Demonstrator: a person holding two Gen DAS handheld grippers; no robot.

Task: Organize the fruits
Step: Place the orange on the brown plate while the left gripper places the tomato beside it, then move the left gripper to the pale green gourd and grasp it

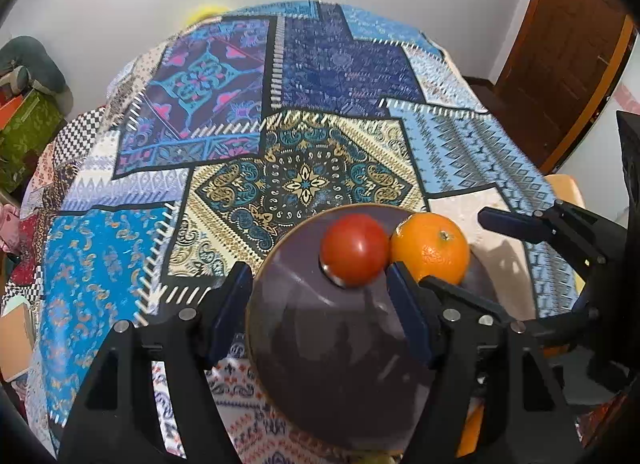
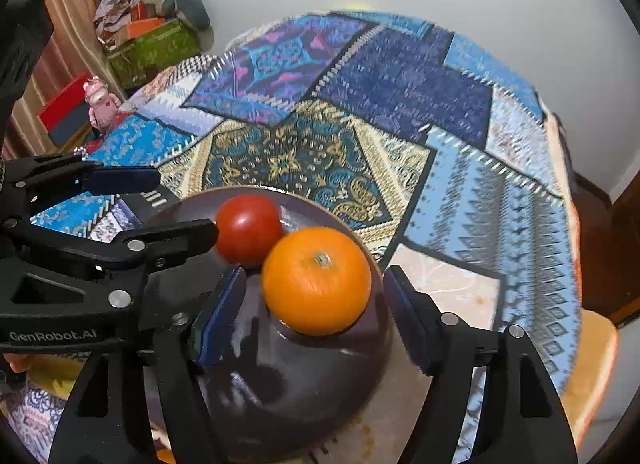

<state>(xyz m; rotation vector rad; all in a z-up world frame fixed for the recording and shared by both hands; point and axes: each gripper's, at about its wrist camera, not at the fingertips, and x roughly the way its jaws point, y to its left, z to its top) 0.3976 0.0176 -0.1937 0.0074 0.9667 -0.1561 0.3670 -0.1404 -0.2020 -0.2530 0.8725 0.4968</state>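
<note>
While both the left gripper (image 1: 320, 284) and right gripper (image 2: 314, 288) hang open-jawed, a tomato (image 1: 354, 249) touches an orange (image 1: 430, 248) near the dark plate's (image 1: 320, 364) far rim.

Bright, even indoor light; glare on the plate (image 1: 304, 328), soft shadows, slight blur, fisheye-bent dark corners.

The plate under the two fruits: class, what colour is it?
The plate is dark purplish-brown and glossy, with no pattern. It shows best in the left wrist view.
</note>
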